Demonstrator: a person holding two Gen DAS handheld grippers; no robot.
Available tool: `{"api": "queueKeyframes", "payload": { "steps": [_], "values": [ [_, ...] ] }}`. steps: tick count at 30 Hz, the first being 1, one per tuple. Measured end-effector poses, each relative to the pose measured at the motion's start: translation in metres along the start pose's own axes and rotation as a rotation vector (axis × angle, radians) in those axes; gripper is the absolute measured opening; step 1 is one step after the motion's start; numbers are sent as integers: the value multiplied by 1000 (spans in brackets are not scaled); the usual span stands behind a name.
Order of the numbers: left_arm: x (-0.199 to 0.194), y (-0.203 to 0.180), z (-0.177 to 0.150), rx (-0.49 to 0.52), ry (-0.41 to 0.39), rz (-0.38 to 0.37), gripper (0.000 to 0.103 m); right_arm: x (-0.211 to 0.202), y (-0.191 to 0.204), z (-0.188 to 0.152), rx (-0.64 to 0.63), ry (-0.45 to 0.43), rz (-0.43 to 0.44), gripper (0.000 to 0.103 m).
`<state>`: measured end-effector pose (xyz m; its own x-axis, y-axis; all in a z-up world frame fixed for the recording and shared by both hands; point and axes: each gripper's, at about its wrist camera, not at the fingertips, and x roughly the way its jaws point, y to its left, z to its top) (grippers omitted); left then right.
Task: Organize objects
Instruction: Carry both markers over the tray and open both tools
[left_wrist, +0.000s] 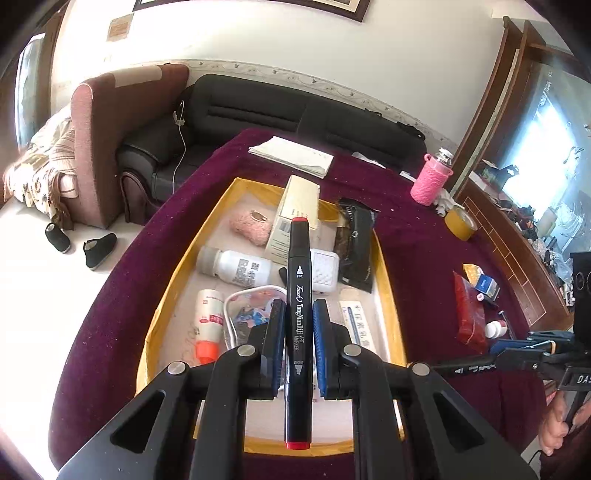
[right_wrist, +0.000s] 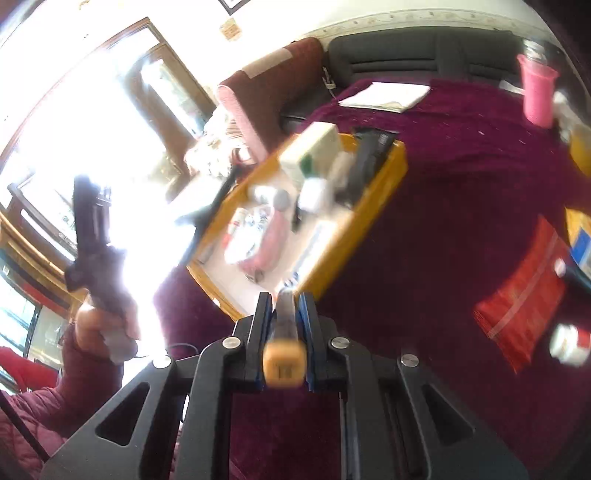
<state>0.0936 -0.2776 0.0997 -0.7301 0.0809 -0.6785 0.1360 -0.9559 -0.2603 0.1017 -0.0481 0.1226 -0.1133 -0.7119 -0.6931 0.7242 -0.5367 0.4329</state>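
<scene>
Yellow-rimmed shallow cardboard tray (left_wrist: 388, 295) already holds bottles, boxes, pouches. Left claw (left_wrist: 299, 314) grips a black red-capped art marker (left_wrist: 298, 314) above it. Right claw (right_wrist: 284, 306) clamps a dark orange-capped marker (right_wrist: 286, 332). Red packet (left_wrist: 469, 314), small bottle (left_wrist: 495, 328) remain on maroon-clothed tabletop (left_wrist: 424, 240).

Black tongs (left_wrist: 299, 314) with blue pads (left_wrist: 321, 332), silver screws; a padded pink sleeve (right_wrist: 55, 402).

Open yellow-rimmed cardboard tray (left_wrist: 388, 295) sits on maroon cloth-covered table (left_wrist: 424, 236). In tray: white plastic bottle (left_wrist: 232, 266) left, cream carton (left_wrist: 295, 214) at back, black foil pouch (left_wrist: 356, 243) right. Pink knit-sleeved bottle (left_wrist: 430, 181) behind tray, right. Red plastic packet (left_wrist: 469, 314) right of tray.
</scene>
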Motion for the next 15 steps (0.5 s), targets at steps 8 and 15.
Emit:
{"api": "queueKeyframes", "payload": {
  "steps": [8,15],
  "values": [
    [28,30,24,-10,33,42,12,80,7,57,-7,102,-39,13],
    [62,42,43,-1,112,69,12,128,-16,92,72,153,-77,13]
  ]
}}
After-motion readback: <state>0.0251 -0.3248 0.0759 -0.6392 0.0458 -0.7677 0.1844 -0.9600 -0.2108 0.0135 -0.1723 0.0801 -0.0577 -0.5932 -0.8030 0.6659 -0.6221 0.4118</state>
